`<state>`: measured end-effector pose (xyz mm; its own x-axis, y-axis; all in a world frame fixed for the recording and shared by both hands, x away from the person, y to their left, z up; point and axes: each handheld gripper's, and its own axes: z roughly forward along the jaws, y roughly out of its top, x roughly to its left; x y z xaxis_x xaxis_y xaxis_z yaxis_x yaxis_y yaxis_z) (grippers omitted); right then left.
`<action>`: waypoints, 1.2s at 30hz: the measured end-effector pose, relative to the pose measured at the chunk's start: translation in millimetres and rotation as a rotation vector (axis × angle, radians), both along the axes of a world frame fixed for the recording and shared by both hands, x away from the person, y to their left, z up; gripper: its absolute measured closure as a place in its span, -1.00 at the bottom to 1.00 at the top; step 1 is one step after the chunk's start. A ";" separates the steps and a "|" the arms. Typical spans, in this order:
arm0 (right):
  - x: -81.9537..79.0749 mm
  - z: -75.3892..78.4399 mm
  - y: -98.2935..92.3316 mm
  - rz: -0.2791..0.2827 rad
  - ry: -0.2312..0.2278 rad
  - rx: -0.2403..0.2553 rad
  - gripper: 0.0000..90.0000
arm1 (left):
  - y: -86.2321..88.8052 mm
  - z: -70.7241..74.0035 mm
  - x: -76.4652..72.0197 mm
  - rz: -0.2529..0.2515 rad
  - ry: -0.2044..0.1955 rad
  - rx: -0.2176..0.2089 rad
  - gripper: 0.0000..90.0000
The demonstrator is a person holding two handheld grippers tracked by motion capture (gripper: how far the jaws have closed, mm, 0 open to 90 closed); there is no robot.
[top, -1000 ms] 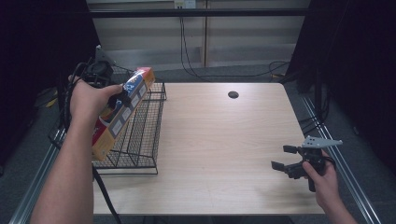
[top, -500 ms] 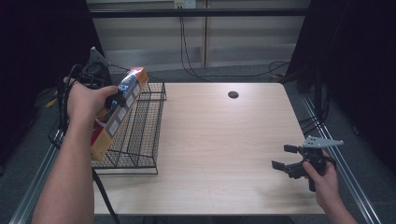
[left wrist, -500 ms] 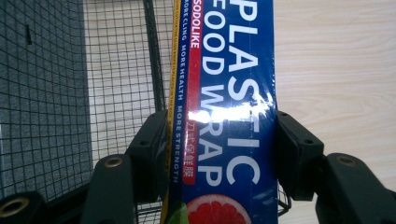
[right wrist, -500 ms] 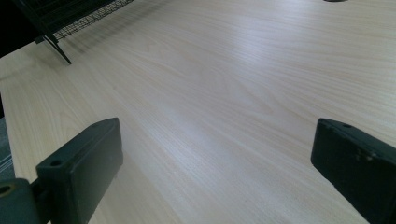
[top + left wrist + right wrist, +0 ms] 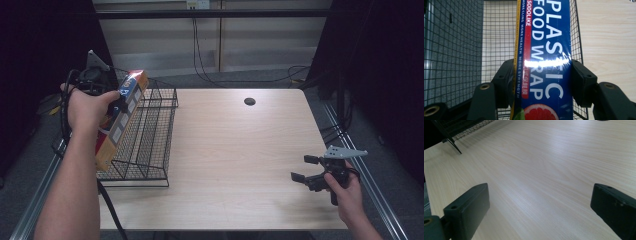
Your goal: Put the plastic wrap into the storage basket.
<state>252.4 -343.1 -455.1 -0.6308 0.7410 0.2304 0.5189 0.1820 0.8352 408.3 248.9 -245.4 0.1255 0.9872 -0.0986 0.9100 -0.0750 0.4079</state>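
Left gripper (image 5: 116, 102) clamped across the long plastic wrap box (image 5: 120, 117), one of the fingers (image 5: 505, 82) pressed on the box's narrow yellow side, the other on the far blue edge, pads tight on the cardboard. Box held up at a slant over the left side of the black wire rack (image 5: 145, 135), low end down near the rack's front left corner, high end tipped up toward the rack's back rim; whether that low end already touches the wire cannot be told. Seen along the left gripper, box running lengthwise over the mesh floor (image 5: 496, 32), printed blue face up.

Right gripper (image 5: 307, 172) parked low over the bare worktop (image 5: 240, 150) at the near right corner, well apart from the rack, fingers (image 5: 469, 207) spread wide with nothing between them.

Step in hand, by the look of it: loading the box into the rack. Next move likely calls for lowering and levelling the box so it lies inside the wire walls, keeping both ends clear of the rim, then easing the grip off only once the mesh carries it
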 end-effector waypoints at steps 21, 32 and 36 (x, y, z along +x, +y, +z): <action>1.1 -1.6 1.8 0.010 0.003 -0.005 -0.95 | 26.4 -9.9 -1.7 0.112 -0.013 0.016 -0.03; 1.0 -2.3 2.3 0.009 0.003 -0.007 -0.95 | 28.8 -20.8 1.6 0.170 -0.007 0.033 -0.03; 1.1 -3.2 2.7 0.011 0.006 -0.010 -0.95 | 28.5 -25.7 3.3 0.192 -0.001 0.040 -0.04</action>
<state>253.6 -340.4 -458.3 -0.6373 0.7364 0.2269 0.5222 0.1962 0.8300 411.6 277.4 -271.1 -0.0653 0.9961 -0.0591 0.9089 0.0838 0.4085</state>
